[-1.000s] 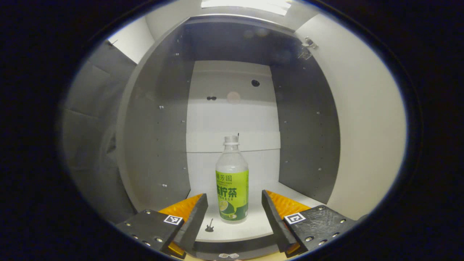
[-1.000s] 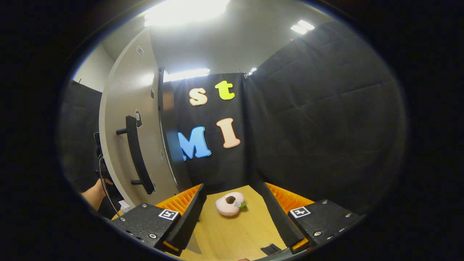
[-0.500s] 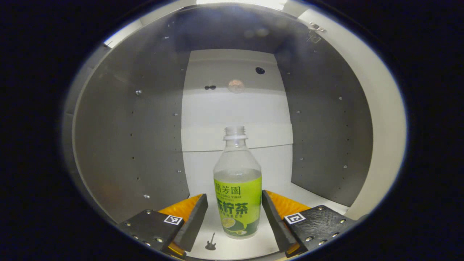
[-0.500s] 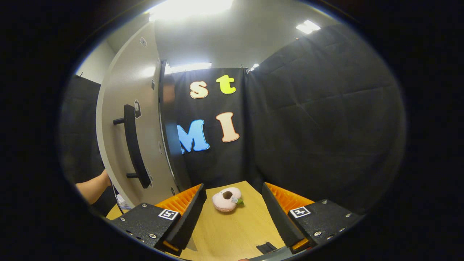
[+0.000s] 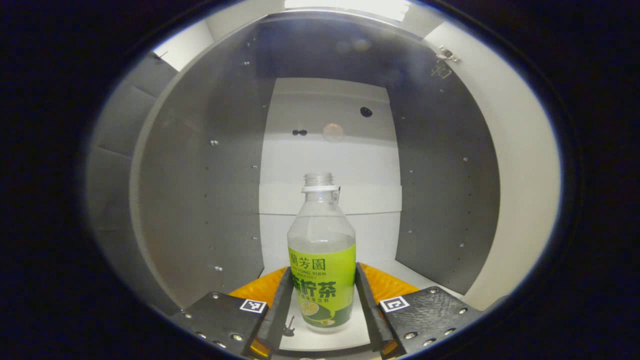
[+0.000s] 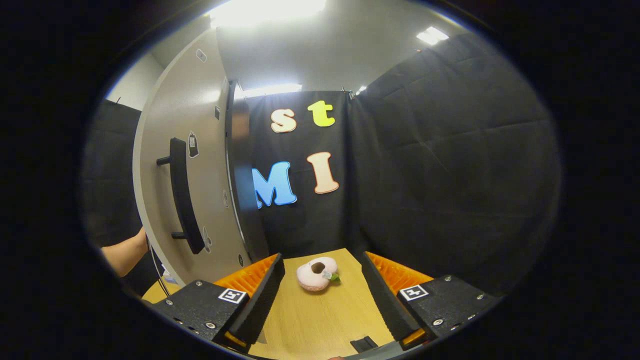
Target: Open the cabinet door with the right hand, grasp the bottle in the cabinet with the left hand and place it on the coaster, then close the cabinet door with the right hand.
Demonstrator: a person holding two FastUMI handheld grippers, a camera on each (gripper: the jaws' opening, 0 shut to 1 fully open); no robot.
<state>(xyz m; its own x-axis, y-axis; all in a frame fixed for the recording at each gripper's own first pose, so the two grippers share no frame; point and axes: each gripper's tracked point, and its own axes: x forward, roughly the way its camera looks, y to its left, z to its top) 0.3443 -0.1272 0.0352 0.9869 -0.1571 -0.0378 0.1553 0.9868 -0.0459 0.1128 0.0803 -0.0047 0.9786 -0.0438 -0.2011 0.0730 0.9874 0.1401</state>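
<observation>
Now, low centre of the left gripper view: left gripper (image 5: 323, 305) has its two fingers (image 5: 281, 306) closed in against the labelled sides of the clear plastic bottle with the green label and no cap (image 5: 322, 260); both look to be touching it, so it reads as gripped. Bottle stands upright on the white floor of the grey-walled cabinet (image 5: 200, 200), bottom centre of frame. Cabinet back panel is white, hinge hardware upper right.

Right gripper view, bottom centre: right gripper (image 6: 320, 295) has its fingers spread apart, holding nothing, above the light wooden table (image 6: 320, 320). Just beyond them sits a pink round plush piece with a dark centre (image 6: 316, 273), likely the coaster. Left of frame, the beige cabinet door (image 6: 200, 125) stands swung open, with its black bar handle (image 6: 182, 200).

Step in hand, as I judge it: grasp of the bottle, door already open. Next calls for lifting clear of the cabinet floor, drawing it out upright, then setting it on the coaster.
</observation>
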